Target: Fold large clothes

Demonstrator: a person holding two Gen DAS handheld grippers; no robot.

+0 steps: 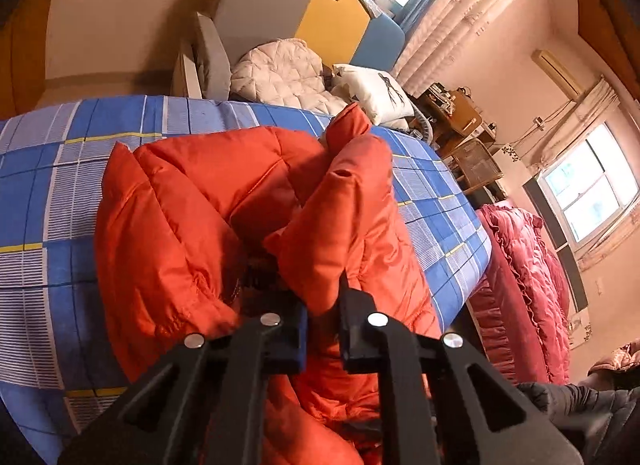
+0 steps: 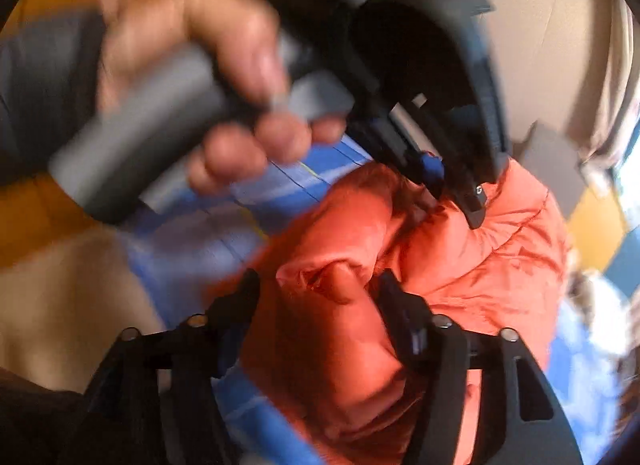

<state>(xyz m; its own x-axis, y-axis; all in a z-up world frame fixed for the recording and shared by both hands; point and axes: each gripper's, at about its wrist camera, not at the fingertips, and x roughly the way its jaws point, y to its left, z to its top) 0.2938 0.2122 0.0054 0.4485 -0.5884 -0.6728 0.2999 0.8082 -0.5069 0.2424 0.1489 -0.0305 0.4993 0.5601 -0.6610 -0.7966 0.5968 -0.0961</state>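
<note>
Both tools gripped the orange puffer jacket [image 1: 208, 201] on the bed [image 1: 40, 193]: left tool [image 1: 323, 305] pinching a fold, right tool [image 2: 316, 297] spread around one, apparently mid-fold, needing flattening next.

Warm, orange-tinted daylight fills the left wrist view, coming from two windows [image 1: 592, 189] that are blown out to near white. The orange jacket [image 1: 224, 201] is evenly lit and sharp, with soft shadows in its folds and under the left gripper [image 1: 322, 305]. Fisheye distortion bends the bed [image 1: 40, 201] and walls, and dark vignette fills the corners.

The right wrist view is heavily motion-blurred: the hand [image 2: 208, 77] and the bed sheet smear, and only the jacket's middle keeps some detail. A window at the right edge glares white. Corners are dark here too.
</note>
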